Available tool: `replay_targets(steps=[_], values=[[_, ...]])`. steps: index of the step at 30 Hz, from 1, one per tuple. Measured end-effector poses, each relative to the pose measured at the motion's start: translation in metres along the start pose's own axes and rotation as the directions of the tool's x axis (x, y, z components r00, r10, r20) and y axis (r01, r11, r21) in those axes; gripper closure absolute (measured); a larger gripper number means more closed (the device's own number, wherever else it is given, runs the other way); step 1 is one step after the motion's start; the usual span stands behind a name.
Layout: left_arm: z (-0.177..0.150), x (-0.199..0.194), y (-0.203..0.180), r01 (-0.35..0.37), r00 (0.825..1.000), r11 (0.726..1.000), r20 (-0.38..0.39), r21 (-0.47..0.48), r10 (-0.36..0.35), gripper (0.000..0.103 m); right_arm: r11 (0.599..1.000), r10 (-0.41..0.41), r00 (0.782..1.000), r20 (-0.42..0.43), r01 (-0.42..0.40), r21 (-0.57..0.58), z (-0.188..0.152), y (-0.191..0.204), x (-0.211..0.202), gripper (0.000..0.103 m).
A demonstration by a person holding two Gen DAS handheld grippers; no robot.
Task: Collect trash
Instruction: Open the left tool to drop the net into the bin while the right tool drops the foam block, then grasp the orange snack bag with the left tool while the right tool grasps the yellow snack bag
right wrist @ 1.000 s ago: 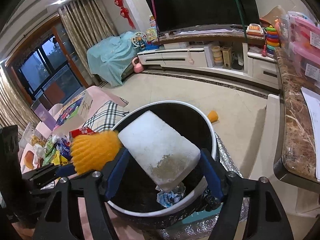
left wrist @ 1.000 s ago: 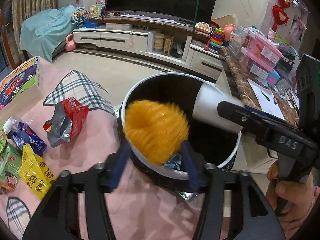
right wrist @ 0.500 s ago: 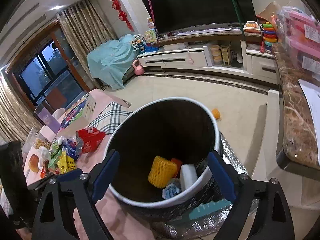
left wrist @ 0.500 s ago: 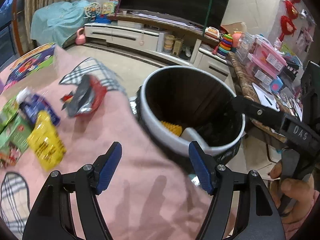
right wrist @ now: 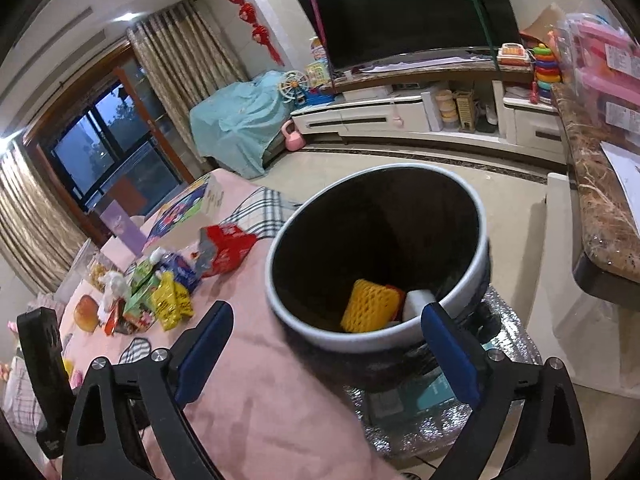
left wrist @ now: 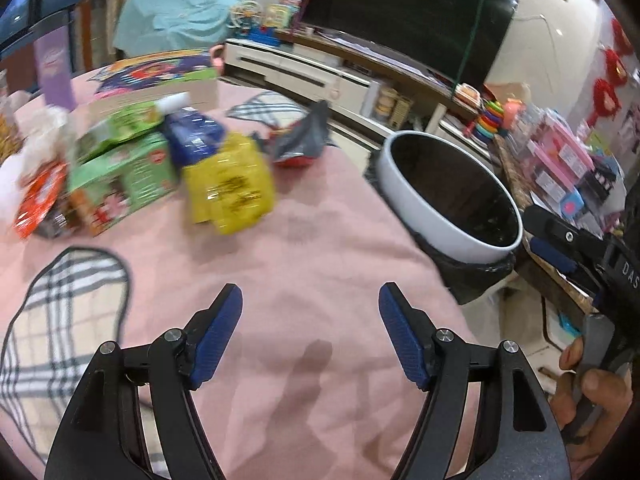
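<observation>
The left tool (left wrist: 310, 312) hangs over the pink cloth (left wrist: 320, 264) on the table, its blue pads (left wrist: 218, 332) spread wide with nothing between them. The right tool (right wrist: 326, 338) is likewise wide open and empty, pointing at the bin (right wrist: 476, 216) from just above the table edge; in the left view the right tool (left wrist: 556, 240) shows at the right edge, gripped by the right hand (left wrist: 596, 392).

The bin (left wrist: 432, 208), white-rimmed and lined in black, stands just off the table's edge on a silvery mat (right wrist: 504, 364). At its bottom lie a yellow foam net (right wrist: 370, 306), a white piece (right wrist: 416, 304) beside it, and something red between them, too hidden to identify.

More trash lies on the cloth, well apart from both tools: a yellow packet (left wrist: 230, 186), a blue packet (left wrist: 192, 138), a green box (left wrist: 124, 178), a red-and-silver bag (left wrist: 304, 140) nearest the bin, and a red wrapper (left wrist: 38, 200) at the left. The left view is blurred, so labels cannot be read. A colourful box (left wrist: 160, 76) sits at the table's far side.
</observation>
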State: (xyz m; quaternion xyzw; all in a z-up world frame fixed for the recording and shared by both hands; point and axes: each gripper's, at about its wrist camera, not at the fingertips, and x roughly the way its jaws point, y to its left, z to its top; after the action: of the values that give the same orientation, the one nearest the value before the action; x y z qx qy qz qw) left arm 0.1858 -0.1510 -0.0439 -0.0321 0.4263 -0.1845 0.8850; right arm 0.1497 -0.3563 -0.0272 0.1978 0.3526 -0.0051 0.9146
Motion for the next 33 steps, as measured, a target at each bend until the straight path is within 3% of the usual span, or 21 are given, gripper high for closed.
replay_targets(steps=[16, 33], values=[[-0.034, -0.036, 0.088, -0.1, 0.994, 0.983, 0.03, -0.157, 0.106, 0.028, 0.991, 0.103, 0.991, -0.082, -0.109, -0.082, -0.038, 0.074, 0.024, 0.007], [-0.046, -0.042, 0.132, -0.142, 0.989, 0.961, 0.017, -0.236, 0.15, 0.028, 0.978, 0.138, 0.98, -0.143, -0.158, -0.134, -0.055, 0.117, 0.046, 0.007]])
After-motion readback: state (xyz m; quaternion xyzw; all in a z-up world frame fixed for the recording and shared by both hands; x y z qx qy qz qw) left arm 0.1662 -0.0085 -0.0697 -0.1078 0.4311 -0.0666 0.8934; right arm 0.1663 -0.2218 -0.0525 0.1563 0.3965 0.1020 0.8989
